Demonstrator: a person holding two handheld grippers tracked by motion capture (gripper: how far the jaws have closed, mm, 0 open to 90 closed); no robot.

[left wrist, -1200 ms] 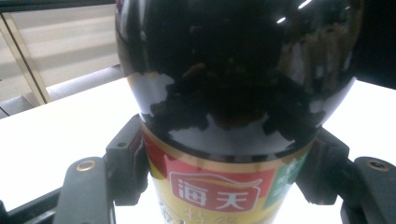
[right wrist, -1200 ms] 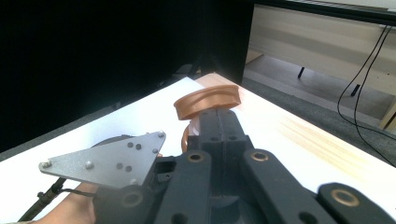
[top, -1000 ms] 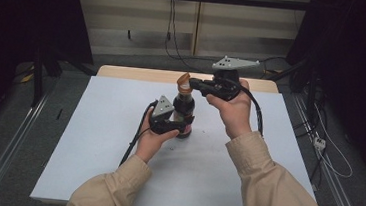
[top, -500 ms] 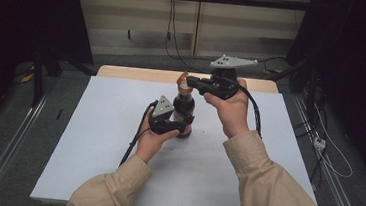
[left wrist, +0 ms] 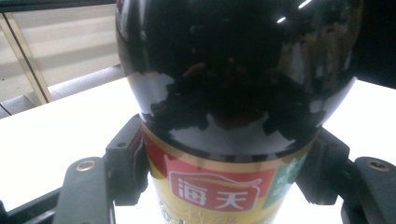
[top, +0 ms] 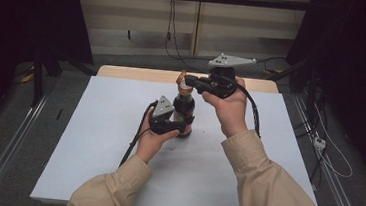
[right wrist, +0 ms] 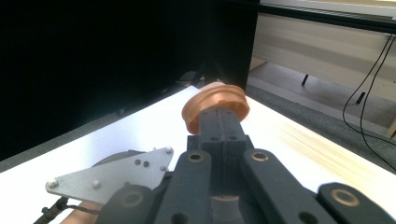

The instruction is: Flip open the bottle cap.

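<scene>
Soy sauce bottle (top: 183,114) stood upright on the white table (top: 93,125), a little beyond its middle, and the work in hand was the opening of its cap. In the left gripper view the two black jaws pressed on either side of the bottle (left wrist: 224,140), right at the top edge of the red and yellow label, so the left gripper (top: 175,126) was clamped on the body and steadied it on the table. Up at the neck, the right gripper (top: 189,82) had its jaws drawn together with almost no gap; in the right gripper view they met on the rim of the orange flip cap (right wrist: 215,106), which stood tilted up and back as though half lifted. Whether the pads truly pinched the cap's edge or only lay against it was hard to tell from that angle. The person's right hand (top: 223,104) held that gripper level, above and behind the left hand (top: 153,138).

By my judgement the step was the prising open of the lid, with the bottle braced below. The next move would call for a gentle pull upward and backward on the cap while the lower grip stayed firm, so that the bottle did not tip or slide, and for care that the thin rim did not slip out from between the pads
</scene>
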